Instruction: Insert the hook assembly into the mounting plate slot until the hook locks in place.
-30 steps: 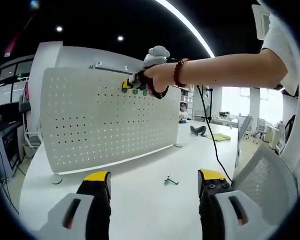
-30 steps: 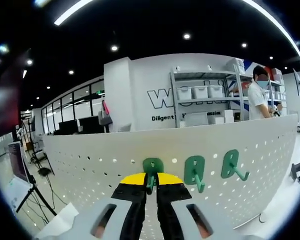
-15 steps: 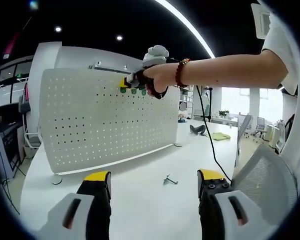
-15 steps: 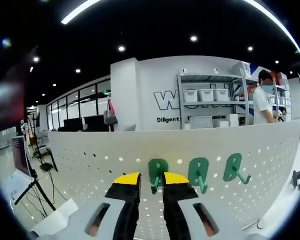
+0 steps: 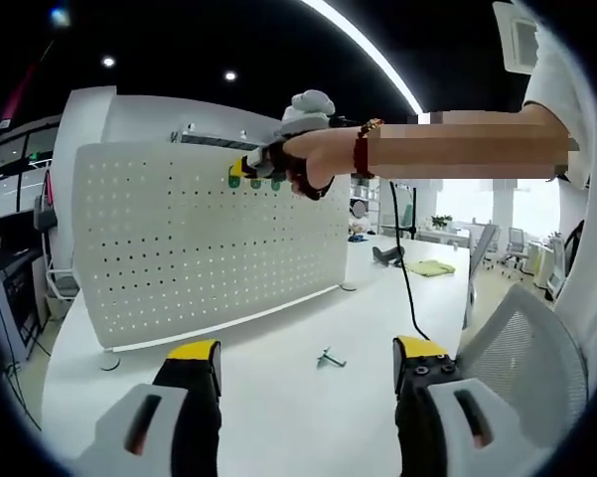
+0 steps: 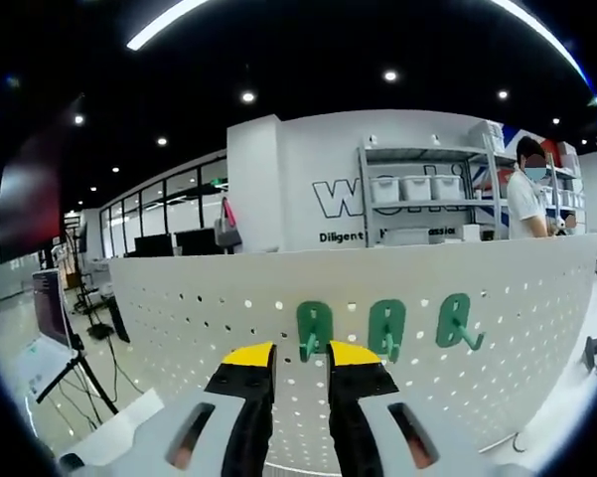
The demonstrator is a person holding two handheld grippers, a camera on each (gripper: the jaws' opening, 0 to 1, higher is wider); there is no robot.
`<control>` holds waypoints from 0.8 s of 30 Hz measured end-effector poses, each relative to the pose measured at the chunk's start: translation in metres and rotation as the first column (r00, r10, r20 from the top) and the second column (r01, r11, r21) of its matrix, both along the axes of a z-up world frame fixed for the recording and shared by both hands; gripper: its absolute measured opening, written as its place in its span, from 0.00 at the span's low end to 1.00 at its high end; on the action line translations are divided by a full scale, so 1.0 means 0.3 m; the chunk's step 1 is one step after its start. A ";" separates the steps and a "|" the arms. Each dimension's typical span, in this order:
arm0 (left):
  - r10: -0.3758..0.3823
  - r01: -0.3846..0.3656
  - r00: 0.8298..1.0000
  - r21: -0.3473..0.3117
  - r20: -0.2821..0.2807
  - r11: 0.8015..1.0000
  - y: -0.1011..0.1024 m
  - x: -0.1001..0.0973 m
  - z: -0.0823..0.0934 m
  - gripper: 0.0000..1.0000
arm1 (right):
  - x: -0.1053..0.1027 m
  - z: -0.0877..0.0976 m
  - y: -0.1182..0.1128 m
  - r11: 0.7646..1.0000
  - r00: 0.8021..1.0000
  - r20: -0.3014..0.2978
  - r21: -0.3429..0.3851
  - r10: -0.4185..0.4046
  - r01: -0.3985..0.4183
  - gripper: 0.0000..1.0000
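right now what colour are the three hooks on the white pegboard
Green hooks on the white perforated pegboard, clearest in the right gripper view.

The left gripper hung low over the white table, its yellow-tipped jaws wide apart with nothing between them. Beyond them a small metal hook lay loose on the tabletop. Farther off stood the white pegboard, upright on the table. Up at its top edge, the person's hand held the right gripper just beside the green hooks on the board. A black cable trailed down from that hand toward the near right.
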State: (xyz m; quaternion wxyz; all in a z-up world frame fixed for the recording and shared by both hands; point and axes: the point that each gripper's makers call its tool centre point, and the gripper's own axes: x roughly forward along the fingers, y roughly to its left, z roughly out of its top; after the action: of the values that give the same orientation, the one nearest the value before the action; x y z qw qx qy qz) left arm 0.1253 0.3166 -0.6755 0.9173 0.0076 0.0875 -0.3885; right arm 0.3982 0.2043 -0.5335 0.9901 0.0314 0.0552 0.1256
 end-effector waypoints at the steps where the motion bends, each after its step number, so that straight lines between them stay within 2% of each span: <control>1: 0.001 -0.001 1.000 0.007 0.004 1.000 -0.001 -0.004 0.002 0.72 | -0.006 -0.001 0.002 1.000 1.000 -0.002 -0.001 0.007 -0.007 0.19; 12: 0.001 -0.001 1.000 0.005 0.016 1.000 -0.023 -0.023 0.021 0.72 | -0.078 -0.011 -0.003 0.999 0.999 0.011 -0.008 0.044 -0.044 0.20; 24: 0.001 -0.001 1.000 0.024 0.020 1.000 -0.037 -0.064 0.029 0.72 | -0.158 -0.076 -0.029 0.997 0.997 -0.014 -0.039 0.072 -0.073 0.19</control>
State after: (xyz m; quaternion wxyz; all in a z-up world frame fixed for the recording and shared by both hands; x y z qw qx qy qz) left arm 0.1062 0.3055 -0.6670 0.9181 0.0222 0.0831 -0.3868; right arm 0.3508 0.1956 -0.5564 0.9849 0.0108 0.0649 0.1600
